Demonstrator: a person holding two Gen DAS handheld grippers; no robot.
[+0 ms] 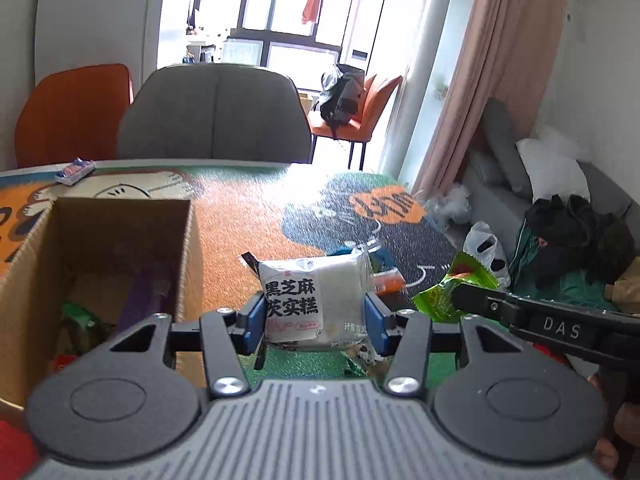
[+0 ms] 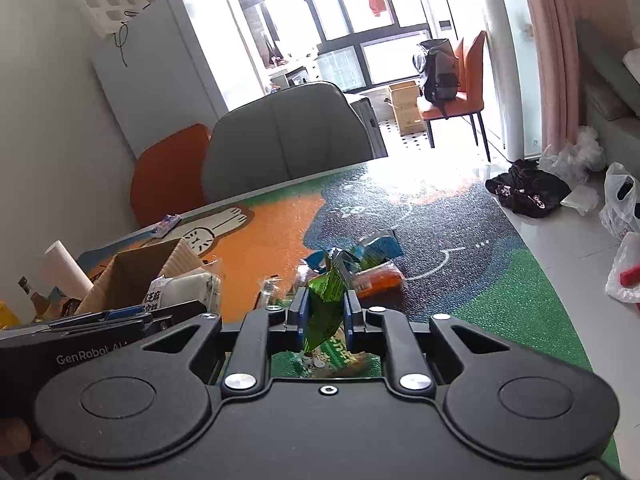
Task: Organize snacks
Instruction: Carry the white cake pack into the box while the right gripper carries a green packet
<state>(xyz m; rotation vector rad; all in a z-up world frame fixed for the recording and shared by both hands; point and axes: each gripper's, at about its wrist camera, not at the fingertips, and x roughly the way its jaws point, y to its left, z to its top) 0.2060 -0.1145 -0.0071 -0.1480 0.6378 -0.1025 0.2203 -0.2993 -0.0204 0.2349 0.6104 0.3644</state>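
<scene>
My left hand-held gripper is pinching the white cake packet across its width, pads pressed on both side edges, the printed face turned toward me and the packet lifted off the tabletop. The cardboard box stands just to the left of that gripper, open at the top, with a few wrappers already lying in its bottom; its right wall is the nearest part, so I judge the coming move is a short carry leftward over that wall, and the left hand is clearly the nearer one to the box

My right hand-held gripper is closed on a green snack wrapper, which hangs crumpled and roughly upright between the pads, its long axis running up and down. From that side the box lies well off to the left, beyond my left gripper, so the right load must wait or cross over

More packets, blue and orange, lie loose on the tabletop just ahead of the right gripper
</scene>
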